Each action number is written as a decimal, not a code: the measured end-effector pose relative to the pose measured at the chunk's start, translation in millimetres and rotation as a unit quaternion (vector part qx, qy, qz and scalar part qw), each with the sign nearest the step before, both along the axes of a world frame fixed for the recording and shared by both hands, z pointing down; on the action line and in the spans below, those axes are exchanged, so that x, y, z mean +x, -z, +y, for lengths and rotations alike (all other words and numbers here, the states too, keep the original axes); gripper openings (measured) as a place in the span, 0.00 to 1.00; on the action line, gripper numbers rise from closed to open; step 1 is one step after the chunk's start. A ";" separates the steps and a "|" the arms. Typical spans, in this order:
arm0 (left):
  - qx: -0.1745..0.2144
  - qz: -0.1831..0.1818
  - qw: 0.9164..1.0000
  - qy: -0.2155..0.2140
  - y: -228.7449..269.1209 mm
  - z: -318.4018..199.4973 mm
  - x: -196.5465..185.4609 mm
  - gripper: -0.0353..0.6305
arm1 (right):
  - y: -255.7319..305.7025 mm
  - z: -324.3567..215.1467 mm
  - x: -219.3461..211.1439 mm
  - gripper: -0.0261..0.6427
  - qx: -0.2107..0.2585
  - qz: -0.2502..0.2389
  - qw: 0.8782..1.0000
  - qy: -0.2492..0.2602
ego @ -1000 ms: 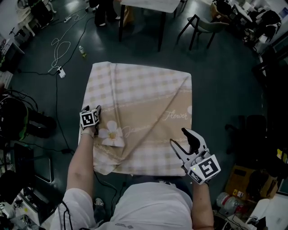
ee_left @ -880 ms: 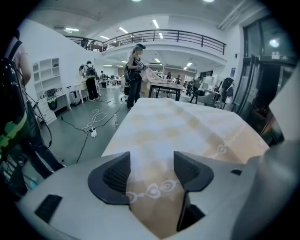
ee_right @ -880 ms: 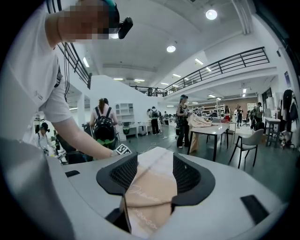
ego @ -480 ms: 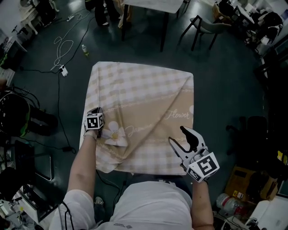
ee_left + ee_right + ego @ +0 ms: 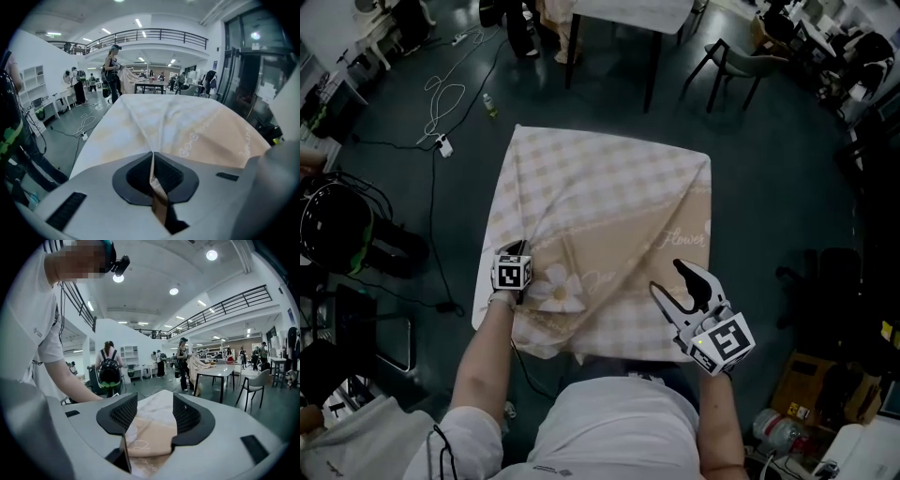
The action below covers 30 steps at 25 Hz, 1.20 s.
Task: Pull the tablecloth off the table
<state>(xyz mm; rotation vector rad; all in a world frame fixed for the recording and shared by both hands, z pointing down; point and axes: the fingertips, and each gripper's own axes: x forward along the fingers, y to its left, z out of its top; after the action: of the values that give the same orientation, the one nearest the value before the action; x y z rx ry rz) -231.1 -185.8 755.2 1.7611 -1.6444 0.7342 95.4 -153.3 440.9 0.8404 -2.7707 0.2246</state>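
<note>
Already the pull is being set up, not yet carried through: the tablecloth [image 5: 609, 206] lies spread over the table, covering it so fully that the top itself is hidden, with a long crease running from the far right corner toward the near left. The left gripper [image 5: 517, 251] sits at the near left part of the cloth, beside the printed flower, and its own view shows its jaws pressed together on a thin raised fold of the fabric [image 5: 153, 157]. The right gripper [image 5: 670, 281] hangs over the near right part, jaws wide apart; its view shows cloth lying in the gap between them [image 5: 150, 413] but neither pad presses on it.

By the look of it, the step in hand is taking hold on both sides. The next move probably calls for the right jaws to drop onto the fabric and pinch a fold, then both hands drawing toward the person so the cloth slides off evenly.
</note>
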 end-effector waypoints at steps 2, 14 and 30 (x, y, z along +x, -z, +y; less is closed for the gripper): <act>0.001 -0.002 1.000 -0.010 -0.1 12.6 6.4 0.08 | -0.7 4.7 -3.3 0.37 0.003 -0.001 1.000 0.004; 0.000 0.000 0.999 -0.046 1.1 88.0 26.7 0.08 | 7.5 25.2 -27.8 0.37 0.013 -0.011 1.000 0.019; -0.012 0.032 0.999 -0.026 2.0 187.8 45.8 0.08 | -6.7 36.8 -52.8 0.37 0.000 -0.005 1.000 0.016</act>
<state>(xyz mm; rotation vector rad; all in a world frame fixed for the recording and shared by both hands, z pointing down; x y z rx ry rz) -185.3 2.0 753.2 1.7973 -1.5477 0.7110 42.7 -116.5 447.6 0.7958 -2.7902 0.2241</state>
